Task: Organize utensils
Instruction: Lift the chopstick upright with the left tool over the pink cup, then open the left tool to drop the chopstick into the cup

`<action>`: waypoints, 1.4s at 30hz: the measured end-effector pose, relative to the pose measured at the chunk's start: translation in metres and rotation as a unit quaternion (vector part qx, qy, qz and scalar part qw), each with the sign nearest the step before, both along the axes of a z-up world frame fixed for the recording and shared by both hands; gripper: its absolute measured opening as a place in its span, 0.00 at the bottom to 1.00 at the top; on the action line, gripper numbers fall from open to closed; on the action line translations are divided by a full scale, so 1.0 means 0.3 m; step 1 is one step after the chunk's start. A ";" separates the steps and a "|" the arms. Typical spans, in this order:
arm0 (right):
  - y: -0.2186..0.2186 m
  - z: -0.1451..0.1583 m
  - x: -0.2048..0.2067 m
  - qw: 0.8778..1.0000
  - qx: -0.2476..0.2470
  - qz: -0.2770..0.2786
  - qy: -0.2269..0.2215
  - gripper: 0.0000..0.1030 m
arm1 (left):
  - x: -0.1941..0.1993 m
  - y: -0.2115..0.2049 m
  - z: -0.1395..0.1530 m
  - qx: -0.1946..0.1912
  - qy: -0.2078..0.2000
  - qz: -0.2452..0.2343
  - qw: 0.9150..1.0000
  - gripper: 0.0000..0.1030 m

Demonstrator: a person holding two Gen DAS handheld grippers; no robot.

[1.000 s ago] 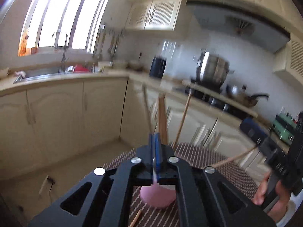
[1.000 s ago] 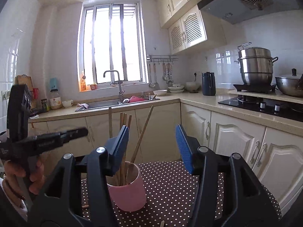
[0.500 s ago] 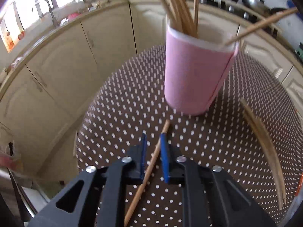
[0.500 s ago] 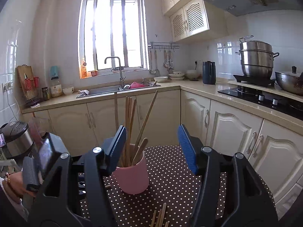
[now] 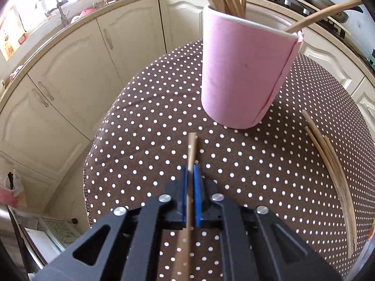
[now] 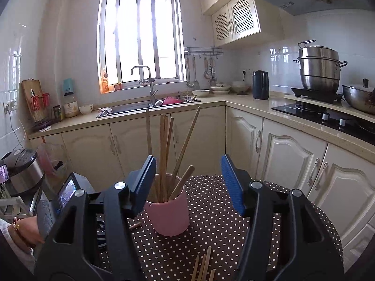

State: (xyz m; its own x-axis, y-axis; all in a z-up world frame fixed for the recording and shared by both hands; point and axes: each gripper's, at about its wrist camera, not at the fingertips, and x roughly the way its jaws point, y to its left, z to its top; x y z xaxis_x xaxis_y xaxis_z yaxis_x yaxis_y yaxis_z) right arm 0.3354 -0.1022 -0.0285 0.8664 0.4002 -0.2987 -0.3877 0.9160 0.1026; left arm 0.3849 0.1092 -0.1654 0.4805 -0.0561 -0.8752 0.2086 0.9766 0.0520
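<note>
Left wrist view: our left gripper (image 5: 192, 175) has just closed its fingers on a chopstick (image 5: 191, 151) lying on the worktop (image 5: 145, 126). Gripped off-centre, it could swing and knock the cup (image 5: 243, 75). Our right gripper (image 6: 188, 182) hangs half open, empty.

A brown cloth with white polka dots (image 5: 150, 126) is spread over the bench. The cup (image 5: 243, 70) on it is plain pink with a pale rim, and the chopsticks in the cup (image 6: 164, 149) are light tan wood. The chopstick just before the cup (image 5: 192, 149) is of the same tan. The left gripper (image 5: 192, 171) and right gripper (image 6: 188, 173) are black with blue ribbed pads. The cabinets behind the cup (image 6: 98, 149) are cream.
</note>
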 end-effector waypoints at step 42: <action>-0.099 -0.067 0.103 0.998 0.049 -0.006 -0.029 0.56 | 0.045 -0.134 0.540 -0.195 -0.539 0.114 0.811 0.05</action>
